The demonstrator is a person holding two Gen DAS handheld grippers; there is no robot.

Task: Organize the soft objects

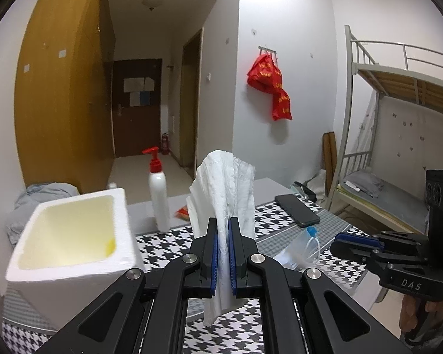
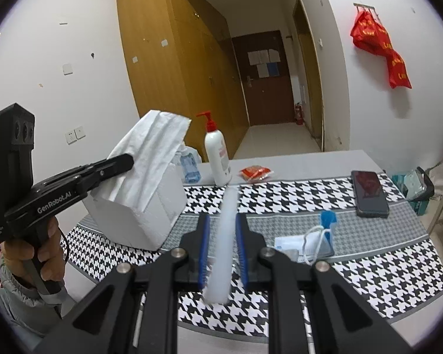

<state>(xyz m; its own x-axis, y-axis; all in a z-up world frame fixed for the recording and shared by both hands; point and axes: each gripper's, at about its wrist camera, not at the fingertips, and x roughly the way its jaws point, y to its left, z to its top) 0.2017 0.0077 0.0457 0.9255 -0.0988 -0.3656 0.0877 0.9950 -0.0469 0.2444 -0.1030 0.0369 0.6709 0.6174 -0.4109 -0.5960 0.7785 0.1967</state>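
Note:
My left gripper (image 1: 223, 221) is shut on a crumpled white cloth (image 1: 224, 183), which stands up above the pads and hangs down below them. To its left sits a white foam box (image 1: 68, 283), open at the top, with a hollow yellowish inside. In the right wrist view the left gripper (image 2: 130, 159) holds the cloth (image 2: 153, 153) over the box (image 2: 150, 215). My right gripper (image 2: 221, 218) is shut on a pale white foam strip (image 2: 224, 236), lifted above the houndstooth tablecloth (image 2: 280, 197). The right gripper (image 1: 336, 240) also shows at the right edge of the left wrist view.
A white pump bottle (image 2: 217, 153) with a red top stands behind the box, with a small blue bottle (image 2: 189, 165) and a red packet (image 2: 255, 172) near it. A black phone (image 2: 369, 193) and a bagged face mask (image 2: 307, 242) lie to the right. A bunk bed (image 1: 398, 88) stands beyond.

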